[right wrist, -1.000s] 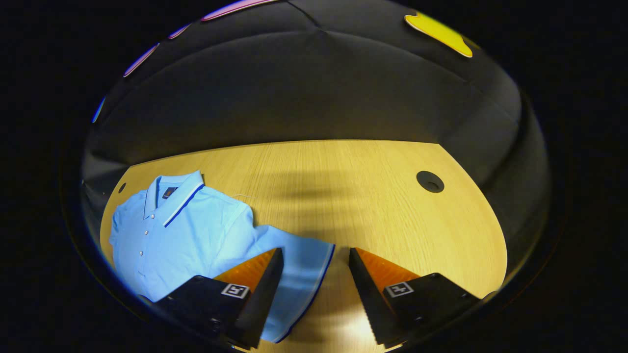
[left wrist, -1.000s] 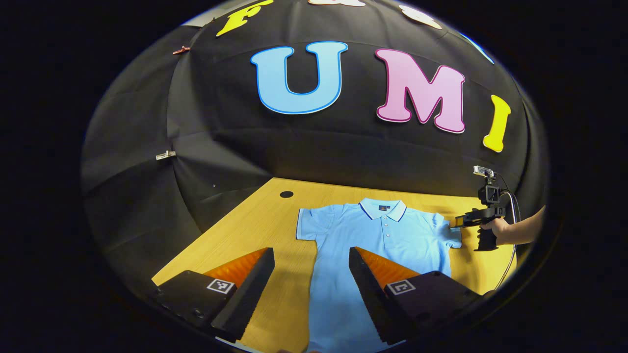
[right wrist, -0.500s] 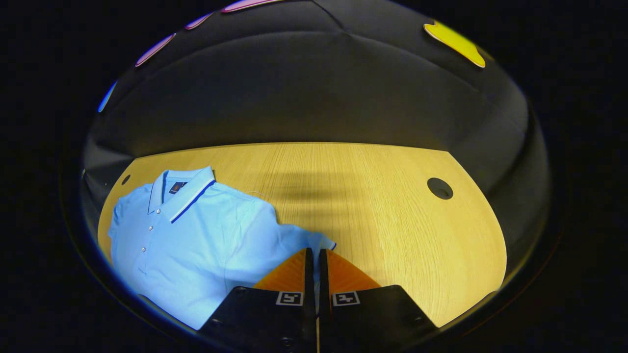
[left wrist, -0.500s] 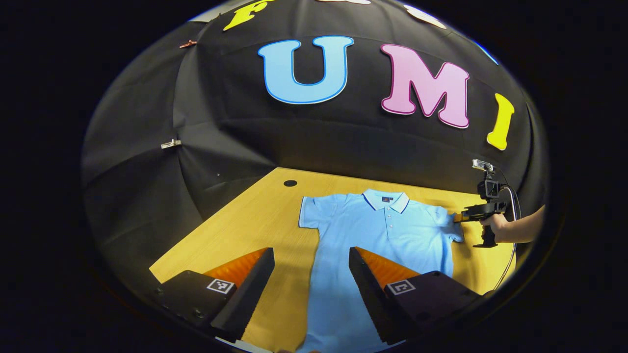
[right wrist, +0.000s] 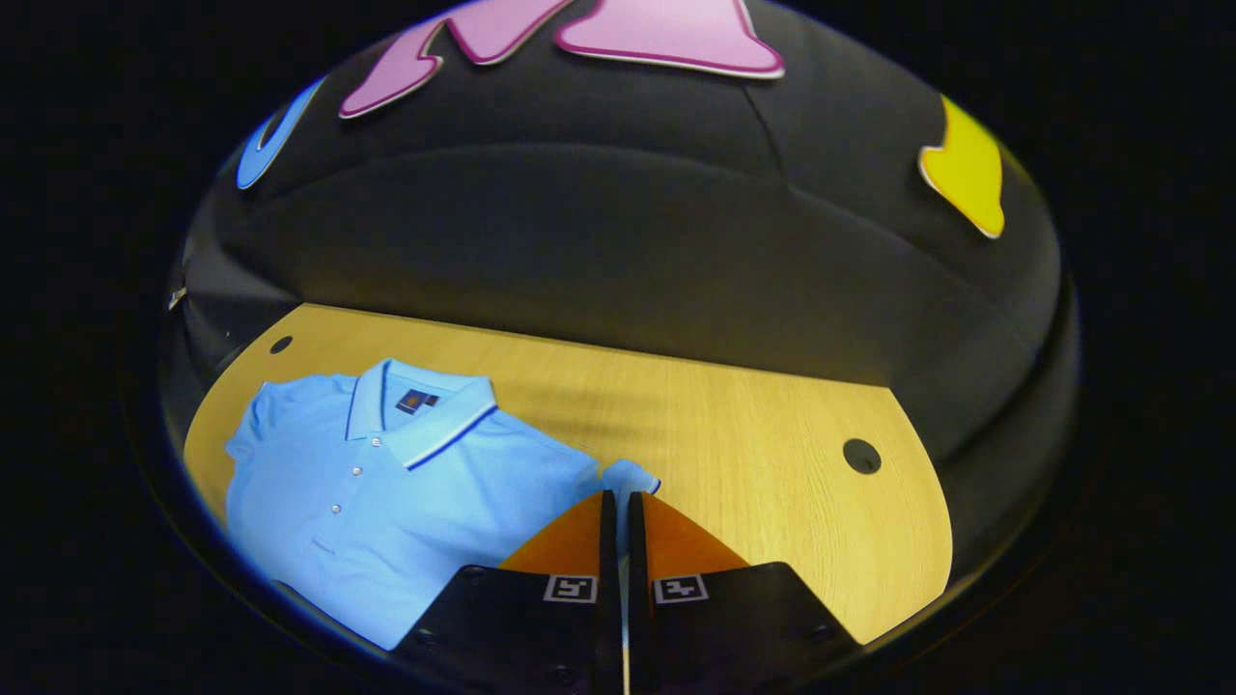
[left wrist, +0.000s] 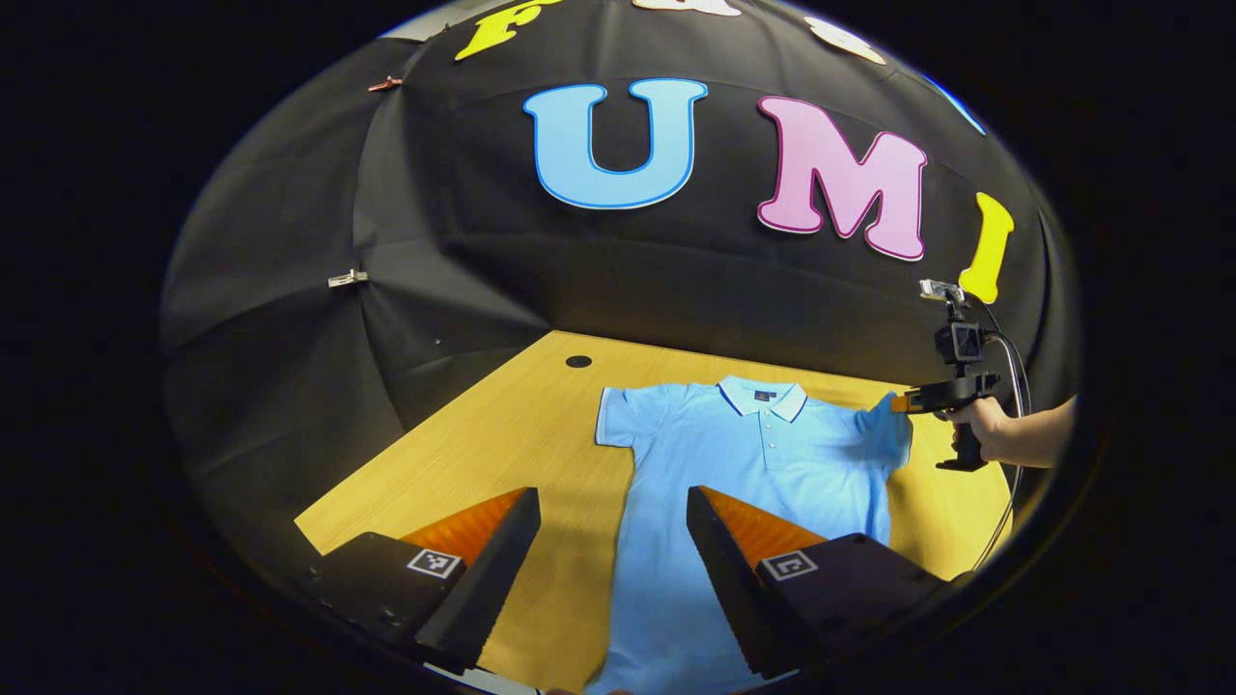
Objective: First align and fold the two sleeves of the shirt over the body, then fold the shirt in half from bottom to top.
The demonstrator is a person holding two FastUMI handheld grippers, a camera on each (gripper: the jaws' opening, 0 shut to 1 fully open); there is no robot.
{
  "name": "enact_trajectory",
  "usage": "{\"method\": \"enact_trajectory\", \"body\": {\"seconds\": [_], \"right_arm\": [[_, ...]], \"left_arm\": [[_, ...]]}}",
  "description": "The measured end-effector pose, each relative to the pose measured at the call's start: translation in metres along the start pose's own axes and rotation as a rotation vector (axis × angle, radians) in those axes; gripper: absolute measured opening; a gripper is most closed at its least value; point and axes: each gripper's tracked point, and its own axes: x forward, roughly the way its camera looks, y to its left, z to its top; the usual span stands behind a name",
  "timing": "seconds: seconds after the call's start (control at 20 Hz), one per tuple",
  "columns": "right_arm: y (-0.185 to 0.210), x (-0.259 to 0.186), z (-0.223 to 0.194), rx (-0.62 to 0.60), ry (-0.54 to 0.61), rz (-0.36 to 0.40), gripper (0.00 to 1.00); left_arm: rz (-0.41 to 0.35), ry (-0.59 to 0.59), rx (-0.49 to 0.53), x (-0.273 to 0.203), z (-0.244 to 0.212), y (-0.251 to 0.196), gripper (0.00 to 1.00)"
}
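While our right gripper [right wrist: 614, 502] pinches the shirt's [right wrist: 406, 492] sleeve [right wrist: 630, 477], fabric mostly hidden between fingers, our left gripper [left wrist: 612, 502] hangs spread.

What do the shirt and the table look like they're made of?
Shirt: soft knit cloth, probably cotton polo fabric; matte, limp, and it bunches where the right claw pinches the sleeve. Table: wood or wood-look laminate; fine straight grain with a smooth, faintly glossy top. I cannot tell which.

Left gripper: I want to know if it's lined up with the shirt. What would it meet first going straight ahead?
Probably the shirt's body: the open left gripper points there, though depth is unclear.
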Motion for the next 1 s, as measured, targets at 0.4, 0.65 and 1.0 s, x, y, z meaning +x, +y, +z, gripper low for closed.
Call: {"method": "enact_trajectory", "body": {"seconds": [0.4, 0.65, 1.0], "right_arm": [[0.12, 0.005, 0.002, -0.045, 0.021, 0.141, 0.07], [0.178, 0.0, -0.017, -0.035, 0.069, 0.258, 0.2], [0.178, -0.038, -0.019, -0.008, 0.042, 0.332, 0.62]], "left_arm": [[0.047, 0.006, -0.056, 0.001, -0.013, 0.032, 0.97], [0.05, 0.01, -0.061, 0.025, -0.008, 0.046, 0.97], [-0.052, -0.036, -0.016, 0.095, 0.038, 0.034, 0.97]]}}
